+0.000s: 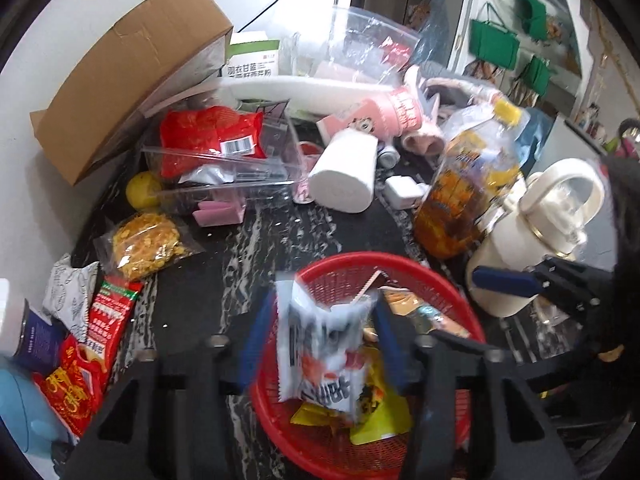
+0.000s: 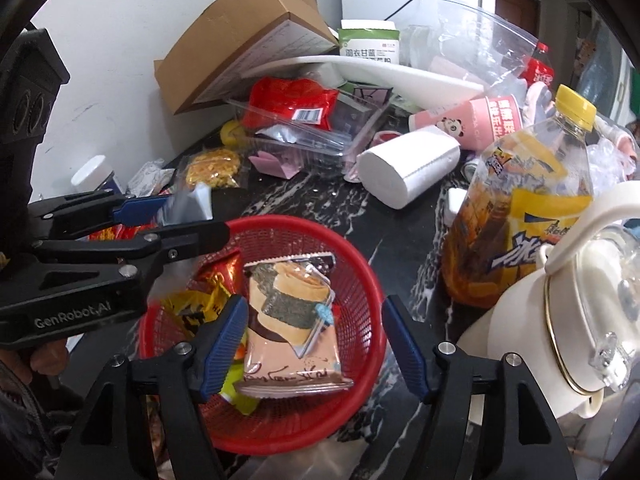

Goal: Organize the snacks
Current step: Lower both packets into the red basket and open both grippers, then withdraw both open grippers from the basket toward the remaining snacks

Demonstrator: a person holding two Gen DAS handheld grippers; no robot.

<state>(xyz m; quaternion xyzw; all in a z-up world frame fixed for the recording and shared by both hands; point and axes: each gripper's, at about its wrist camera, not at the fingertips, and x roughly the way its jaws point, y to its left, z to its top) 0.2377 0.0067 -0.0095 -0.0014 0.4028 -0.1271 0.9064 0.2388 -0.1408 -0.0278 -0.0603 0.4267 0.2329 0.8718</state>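
A red mesh basket (image 1: 448, 280) (image 2: 360, 264) stands on the dark marble counter and holds several snack packs, with a pink seaweed-roll pack (image 2: 292, 320) on top. My left gripper (image 1: 320, 332) is shut on a white snack packet (image 1: 324, 344), held above the basket; it also shows in the right wrist view (image 2: 176, 220). My right gripper (image 2: 316, 340) is open and empty just over the basket; it shows in the left wrist view (image 1: 508, 280) at the right. Loose snacks lie on the counter: a yellow cracker pack (image 1: 144, 246) (image 2: 212, 168) and red packets (image 1: 108, 320).
A clear tray (image 1: 224, 160) holds a red bag (image 1: 212, 136). A white roll (image 1: 346, 172), a pink cup (image 1: 396, 114), a yellow-capped drink bottle (image 1: 468, 184) (image 2: 532, 200), a cream kettle (image 1: 540, 232) (image 2: 560, 320) and a cardboard box (image 1: 132, 68) crowd the counter.
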